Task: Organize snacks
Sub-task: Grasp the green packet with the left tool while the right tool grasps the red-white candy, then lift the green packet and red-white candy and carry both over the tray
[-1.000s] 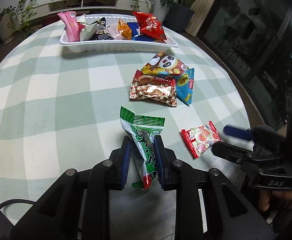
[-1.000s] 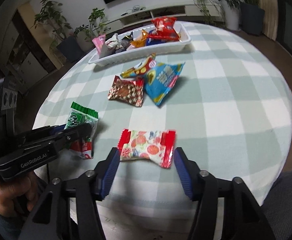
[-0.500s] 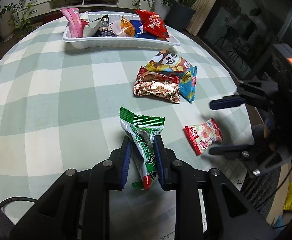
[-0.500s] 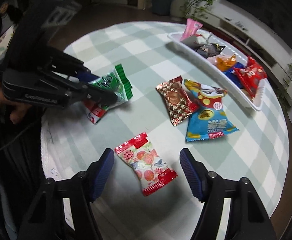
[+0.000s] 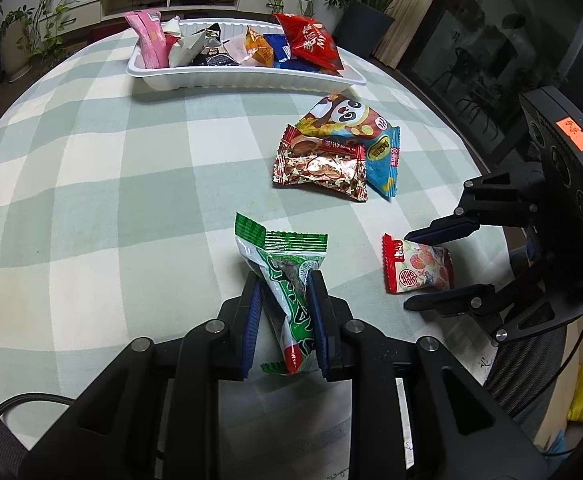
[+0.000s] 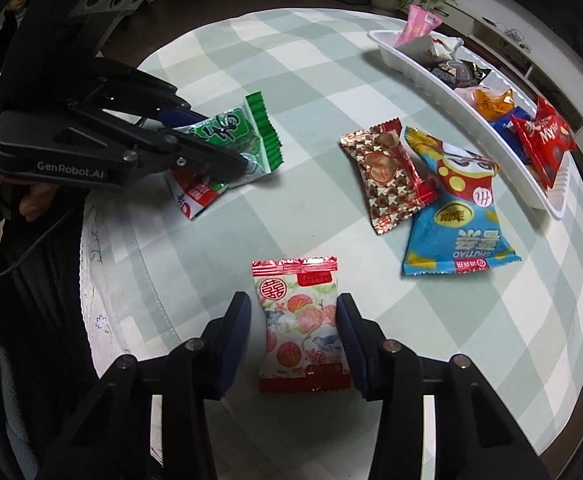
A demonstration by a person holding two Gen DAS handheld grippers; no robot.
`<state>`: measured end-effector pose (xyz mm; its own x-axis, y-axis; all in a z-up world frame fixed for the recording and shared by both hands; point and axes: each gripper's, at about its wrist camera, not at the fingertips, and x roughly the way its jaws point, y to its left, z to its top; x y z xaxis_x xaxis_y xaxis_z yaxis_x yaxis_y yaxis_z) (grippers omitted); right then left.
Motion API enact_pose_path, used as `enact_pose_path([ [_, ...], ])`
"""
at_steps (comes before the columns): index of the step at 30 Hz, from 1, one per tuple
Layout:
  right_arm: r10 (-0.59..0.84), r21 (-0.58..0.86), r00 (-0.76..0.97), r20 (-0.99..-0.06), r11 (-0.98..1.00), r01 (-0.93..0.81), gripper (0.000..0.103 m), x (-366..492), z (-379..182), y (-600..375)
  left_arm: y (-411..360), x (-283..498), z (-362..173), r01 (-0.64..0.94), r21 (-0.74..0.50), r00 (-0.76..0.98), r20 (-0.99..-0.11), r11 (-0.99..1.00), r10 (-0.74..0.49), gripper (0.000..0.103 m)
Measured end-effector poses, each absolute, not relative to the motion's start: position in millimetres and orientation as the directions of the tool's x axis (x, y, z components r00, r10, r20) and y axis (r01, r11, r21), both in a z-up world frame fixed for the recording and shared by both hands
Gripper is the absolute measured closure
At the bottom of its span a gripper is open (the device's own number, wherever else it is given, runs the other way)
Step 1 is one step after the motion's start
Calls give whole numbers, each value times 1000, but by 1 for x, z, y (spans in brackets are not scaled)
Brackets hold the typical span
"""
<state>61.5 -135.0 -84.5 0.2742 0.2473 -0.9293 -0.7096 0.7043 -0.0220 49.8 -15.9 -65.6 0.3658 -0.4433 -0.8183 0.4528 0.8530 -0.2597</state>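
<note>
Broadly, a round table (image 5: 91, 184) under a green-and-white checked cloth carries everything, with a long white tray (image 5: 247, 76) at its far edge holding a row of snack packets, a red one (image 5: 311, 42) at one end and a pink one (image 5: 149, 38) at the other. Between tray and grippers, a blue panda bag (image 5: 375, 140) lies partly under a brown star-print packet (image 5: 319, 170), the two touching. Nearer, the left gripper (image 5: 283, 320) is clamped on a green-and-white packet (image 5: 287, 280), its blue pads pressed against both sides so the packet stands on edge, its serrated green top pointing away and its red bottom end between the finger bases; whether it clears the cloth cannot be told. The right gripper (image 6: 293, 336) is spread wide around a small red-and-white fruit-print packet (image 6: 301, 328), which lies flat on the cloth near the table's edge; one pad sits just beside the packet's side, the other stands apart from it.
</note>
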Motion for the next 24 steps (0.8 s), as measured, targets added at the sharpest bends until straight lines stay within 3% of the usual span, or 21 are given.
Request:
enact_pose_path([
  [3, 258, -2, 273, -927, 723, -691, 56, 62, -84, -137, -16, 50, -65, 452, -259, 367, -818, 853, -443, 82],
  [8, 278, 20, 295, -914, 758, -652, 67, 55, -82, -140, -17, 49, -65, 453, -254, 372, -817, 855, -440, 82],
  [24, 410, 184, 429, -805, 860, -477, 68, 42, -65, -167, -15, 47, -58, 450, -253, 396, -803, 856, -445, 82],
])
